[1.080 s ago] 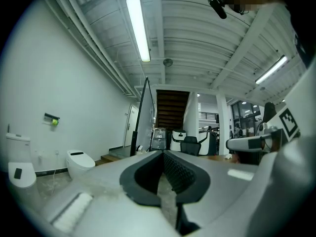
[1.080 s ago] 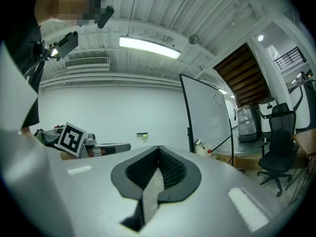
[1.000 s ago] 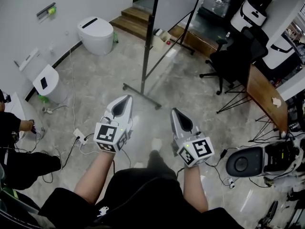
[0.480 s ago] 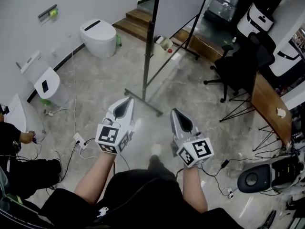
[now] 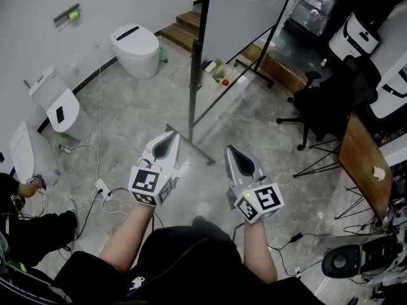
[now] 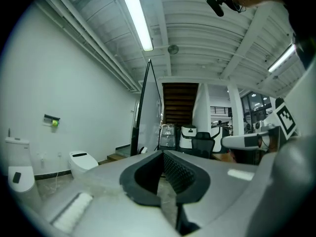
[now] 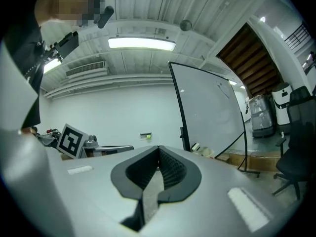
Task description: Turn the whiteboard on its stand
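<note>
The whiteboard (image 5: 245,11) stands on a black wheeled stand (image 5: 193,81) ahead of me, its white face toward the right; its near foot bar (image 5: 191,143) lies on the floor just beyond my grippers. In the right gripper view the whiteboard (image 7: 210,112) shows broad and white; in the left gripper view the whiteboard (image 6: 148,112) is seen almost edge-on. My left gripper (image 5: 170,134) is shut and empty, short of the foot bar. My right gripper (image 5: 229,150) is also shut with nothing in it, to the right of the bar's end.
A white toilet (image 5: 135,46) and two more toilets (image 5: 62,112) stand at the left wall. A black office chair (image 5: 321,110) and a wooden desk (image 5: 365,164) are at the right. Cables and a power strip (image 5: 102,186) lie at the lower left, by a seated person (image 5: 25,224).
I have stepped forward: the whiteboard stand and the floor things have slid down and nearer in the head view. Both grippers keep their pose and stay shut.
</note>
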The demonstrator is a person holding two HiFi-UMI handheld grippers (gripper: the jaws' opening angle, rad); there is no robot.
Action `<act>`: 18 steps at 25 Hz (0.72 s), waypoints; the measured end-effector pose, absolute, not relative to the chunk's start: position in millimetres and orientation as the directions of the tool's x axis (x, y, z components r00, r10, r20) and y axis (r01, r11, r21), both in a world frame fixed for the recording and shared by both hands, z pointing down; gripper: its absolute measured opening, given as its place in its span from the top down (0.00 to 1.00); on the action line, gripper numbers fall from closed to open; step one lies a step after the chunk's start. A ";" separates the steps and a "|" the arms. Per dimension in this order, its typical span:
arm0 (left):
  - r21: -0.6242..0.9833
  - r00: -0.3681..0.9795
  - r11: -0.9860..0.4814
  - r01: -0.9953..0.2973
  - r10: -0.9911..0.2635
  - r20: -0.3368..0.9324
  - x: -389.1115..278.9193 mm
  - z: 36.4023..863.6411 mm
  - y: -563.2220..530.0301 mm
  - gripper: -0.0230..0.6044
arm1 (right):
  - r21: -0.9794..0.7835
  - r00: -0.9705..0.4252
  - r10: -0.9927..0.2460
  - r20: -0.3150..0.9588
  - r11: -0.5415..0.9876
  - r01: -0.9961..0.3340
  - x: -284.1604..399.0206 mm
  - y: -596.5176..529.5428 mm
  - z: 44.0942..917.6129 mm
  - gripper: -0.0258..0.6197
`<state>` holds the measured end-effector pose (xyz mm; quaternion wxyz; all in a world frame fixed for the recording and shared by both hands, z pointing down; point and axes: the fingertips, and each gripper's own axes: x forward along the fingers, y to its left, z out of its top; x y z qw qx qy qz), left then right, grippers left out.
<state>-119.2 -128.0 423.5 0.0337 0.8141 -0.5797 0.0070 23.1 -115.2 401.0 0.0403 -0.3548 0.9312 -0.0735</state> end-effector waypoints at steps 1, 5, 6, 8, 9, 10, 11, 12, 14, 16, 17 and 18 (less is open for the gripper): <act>0.048 0.325 -0.323 -0.945 -0.944 0.052 -115.4 423.6 -135.7 0.96 | -0.165 -0.751 -0.659 -0.022 0.744 -0.648 24.5 -122.8 401.5 0.95; 0.054 0.300 -0.298 -0.953 -0.952 0.050 -101.8 419.1 -164.7 0.96 | -0.163 -0.768 -0.640 -0.025 0.761 -0.628 34.0 -153.8 402.8 0.95; 0.050 0.296 -0.294 -0.955 -0.954 0.051 -99.0 421.5 -171.3 0.96 | -0.164 -0.775 -0.632 -0.024 0.767 -0.620 36.8 -160.9 402.7 0.95; 0.049 0.283 -0.281 -0.958 -0.958 0.052 -94.3 422.4 -184.3 0.96 | -0.165 -0.791 -0.612 -0.020 0.782 -0.601 41.3 -173.6 403.0 0.95; 0.052 0.275 -0.272 -0.961 -0.960 0.052 -92.5 421.5 -190.3 0.96 | -0.164 -0.797 -0.604 -0.018 0.788 -0.593 43.0 -179.2 403.4 0.95; 0.054 0.267 -0.264 -0.963 -0.962 0.054 -91.1 422.1 -195.1 0.96 | -0.164 -0.801 -0.599 -0.016 0.792 -0.589 44.8 -184.1 403.7 0.95; 0.057 0.261 -0.258 -0.964 -0.964 0.056 -89.6 422.9 -198.9 0.96 | -0.165 -0.802 -0.597 -0.017 0.793 -0.586 46.6 -188.4 403.7 0.95; 0.062 0.255 -0.251 -0.966 -0.965 0.056 -87.9 422.1 -202.1 0.96 | -0.165 -0.803 -0.596 -0.020 0.794 -0.585 48.7 -192.5 403.6 0.95; 0.069 0.247 -0.243 -0.968 -0.967 0.056 -84.9 421.8 -208.0 0.96 | -0.165 -0.803 -0.595 -0.027 0.795 -0.583 52.5 -200.5 403.5 0.95; 0.065 0.247 -0.243 -0.968 -0.967 0.065 -83.5 429.0 -211.7 0.96 | -0.168 -0.805 -0.592 -0.029 0.797 -0.580 55.7 -206.6 404.3 0.95; 0.061 0.249 -0.245 -0.968 -0.966 0.069 -82.6 431.5 -213.1 0.96 | -0.170 -0.806 -0.591 -0.029 0.797 -0.579 57.2 -208.9 404.9 0.95; 0.056 0.252 -0.248 -0.967 -0.965 0.071 -81.7 432.9 -214.7 0.96 | -0.172 -0.806 -0.591 -0.028 0.797 -0.579 58.6 -210.8 405.6 0.95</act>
